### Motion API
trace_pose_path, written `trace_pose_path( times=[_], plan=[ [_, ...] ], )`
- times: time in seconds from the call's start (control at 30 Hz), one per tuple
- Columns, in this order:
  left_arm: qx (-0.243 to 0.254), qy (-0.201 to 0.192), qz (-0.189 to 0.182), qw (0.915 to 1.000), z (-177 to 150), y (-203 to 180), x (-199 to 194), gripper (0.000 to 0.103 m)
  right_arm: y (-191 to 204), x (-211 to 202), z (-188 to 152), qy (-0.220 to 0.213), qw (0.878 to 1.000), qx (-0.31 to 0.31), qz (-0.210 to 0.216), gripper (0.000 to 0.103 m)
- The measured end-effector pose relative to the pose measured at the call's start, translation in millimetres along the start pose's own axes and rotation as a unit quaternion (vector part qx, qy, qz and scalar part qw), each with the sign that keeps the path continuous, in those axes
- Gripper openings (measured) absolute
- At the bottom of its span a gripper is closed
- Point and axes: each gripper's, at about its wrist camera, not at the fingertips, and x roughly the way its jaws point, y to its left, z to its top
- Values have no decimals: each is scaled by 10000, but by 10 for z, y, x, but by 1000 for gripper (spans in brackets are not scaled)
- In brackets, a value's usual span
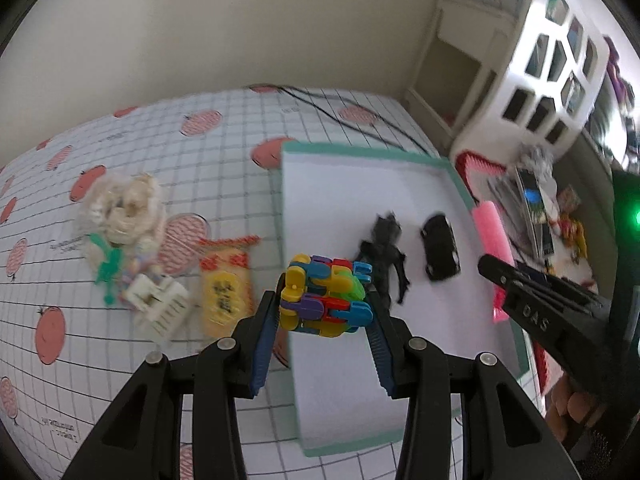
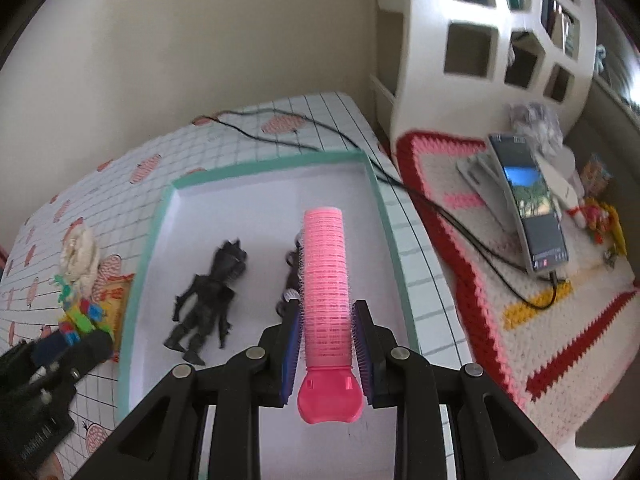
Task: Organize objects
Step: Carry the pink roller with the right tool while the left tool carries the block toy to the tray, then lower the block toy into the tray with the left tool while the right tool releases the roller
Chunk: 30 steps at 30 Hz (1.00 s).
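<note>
Soft, even daylight in both views, no harsh shadows. Strong fisheye bend with black vignette at the corners. Motion blur smears the snack bags at left of the left view and the shelf at upper right. A green lamp flares at right edge.

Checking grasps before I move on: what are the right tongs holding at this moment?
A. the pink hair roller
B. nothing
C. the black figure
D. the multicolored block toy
A: in the right wrist view the right tongs are closed on the pink hair roller above the tray, while the black figure lies in the tray and the multicolored block toy sits in the left tongs.
</note>
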Motion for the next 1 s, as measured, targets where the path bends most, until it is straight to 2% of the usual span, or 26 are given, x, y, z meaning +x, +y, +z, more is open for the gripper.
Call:
trace_pose_path(
  times=[0.43,0.7,1.0],
  plan=[
    [339,950,118,9948,-212,-254,352,45,-7,296,-147,818,9964,-59,-213,27],
    [486,1145,149,9921,-267,-310,410,45,4,389,-198,1112,9933,-114,-276,27],
    [557,1321,227,9894,-299,-286,478,45,34,391,-212,1142,9929,-163,-290,28]
  ],
)
